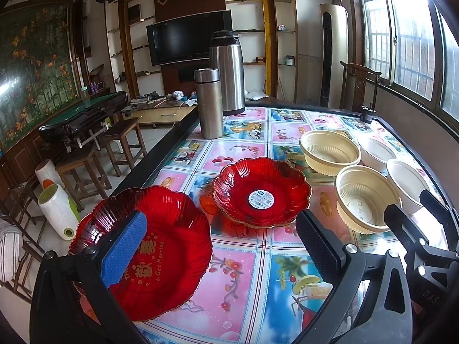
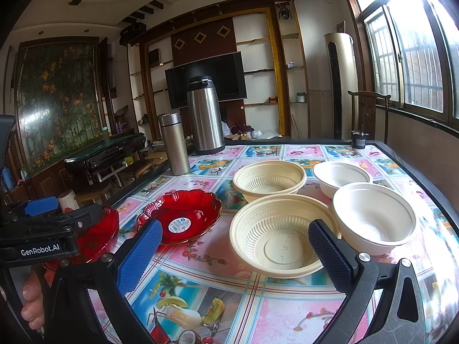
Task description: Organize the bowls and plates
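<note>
Two red flower-shaped plates lie on the table: one with gold lettering (image 1: 155, 252) at the near left, one with a white sticker (image 1: 262, 190) in the middle, also in the right wrist view (image 2: 180, 215). Two cream ribbed bowls (image 2: 275, 233) (image 2: 269, 179) and two white bowls (image 2: 373, 218) (image 2: 340, 176) sit at the right. My left gripper (image 1: 221, 246) is open, its left finger over the lettered plate. My right gripper (image 2: 235, 255) is open in front of the near cream bowl, its right finger at the rim.
A tall steel thermos jug (image 1: 228, 71) and a slim steel flask (image 1: 208, 103) stand at the table's far left. A small black object (image 2: 359, 138) sits at the far right corner. Wooden stools (image 1: 83, 169) stand left of the table; the black table edge (image 1: 160, 157) runs there.
</note>
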Action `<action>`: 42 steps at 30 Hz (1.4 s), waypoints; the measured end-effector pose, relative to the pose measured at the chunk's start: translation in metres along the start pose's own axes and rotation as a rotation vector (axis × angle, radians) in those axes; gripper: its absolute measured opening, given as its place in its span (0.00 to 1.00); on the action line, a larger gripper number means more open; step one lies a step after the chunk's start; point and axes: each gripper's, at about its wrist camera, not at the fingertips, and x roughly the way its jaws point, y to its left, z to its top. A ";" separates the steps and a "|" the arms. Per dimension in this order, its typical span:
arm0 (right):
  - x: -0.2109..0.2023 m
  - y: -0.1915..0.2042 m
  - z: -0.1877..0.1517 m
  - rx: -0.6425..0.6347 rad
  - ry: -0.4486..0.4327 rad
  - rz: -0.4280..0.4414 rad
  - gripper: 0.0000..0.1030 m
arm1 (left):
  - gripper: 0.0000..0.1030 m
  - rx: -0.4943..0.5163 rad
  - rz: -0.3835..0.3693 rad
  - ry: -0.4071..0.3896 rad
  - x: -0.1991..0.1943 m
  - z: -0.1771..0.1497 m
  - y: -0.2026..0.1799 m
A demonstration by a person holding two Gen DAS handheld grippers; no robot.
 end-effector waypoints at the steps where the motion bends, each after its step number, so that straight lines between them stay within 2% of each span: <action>1: 0.000 0.000 0.000 0.000 0.001 0.000 1.00 | 1.00 0.001 -0.001 0.001 0.000 -0.001 0.000; 9: 0.000 0.000 0.000 0.000 0.002 0.000 1.00 | 1.00 0.003 -0.004 0.004 0.000 0.001 -0.001; 18: -0.001 0.001 0.002 0.001 0.009 0.000 1.00 | 1.00 0.030 0.039 -0.097 0.019 -0.015 -0.012; 24: -0.003 0.002 0.004 0.002 0.014 -0.006 1.00 | 1.00 0.052 0.002 -0.020 0.039 -0.022 -0.018; 32: -0.003 0.000 0.007 0.012 0.018 -0.015 1.00 | 1.00 0.065 0.014 -0.027 0.033 -0.025 -0.024; 42: -0.002 -0.004 0.009 0.029 0.023 -0.032 1.00 | 1.00 0.081 -0.034 -0.070 0.023 -0.027 -0.025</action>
